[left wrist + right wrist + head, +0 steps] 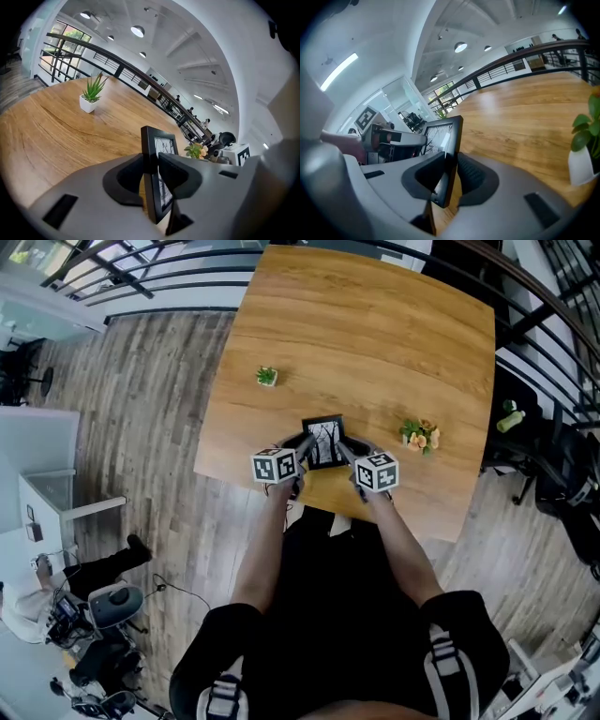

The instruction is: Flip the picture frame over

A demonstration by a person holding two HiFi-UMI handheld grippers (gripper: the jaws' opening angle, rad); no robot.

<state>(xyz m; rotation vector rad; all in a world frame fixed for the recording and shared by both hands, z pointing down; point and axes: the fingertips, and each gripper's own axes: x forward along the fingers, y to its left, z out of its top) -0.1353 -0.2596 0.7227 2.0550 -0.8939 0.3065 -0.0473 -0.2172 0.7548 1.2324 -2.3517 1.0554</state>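
- The small black rectangular picture frame (324, 441), with thin dark branch-like lines on a white sheet, is held over the light-brown wooden table (375, 324), close to the table edge nearest the person.
- The frame's left border is clamped by the left gripper (152, 161). Its grey jaws are drawn narrow, with one pad laid on each face of the frame.
- The frame's right border is taken the same way by the right gripper (449, 171), with its jaws narrow and pressed on front and back.
- The frame is seen standing roughly on edge, with its printed face turned toward the person. Neither face is laid flat.
- The flip is judged to be partway done. The two-sided grasp has been made, while the rest of the turn, the laying down and the release are left.
- Left of the frame and well apart from it, a small spiky green plant in a white pot (267, 377) is set on the table.
- Right of the frame and nearer to it, a little bunch of orange and yellow flowers (420, 435) is set.
- The frame's back is shown in no view.
- The frame's lower edge is covered by the jaws, so whether it touches the table cannot be told.
- A white pot with green leaves (581, 164) is cut off at the edge of the right gripper view. Whether it belongs to the flowers cannot be settled.
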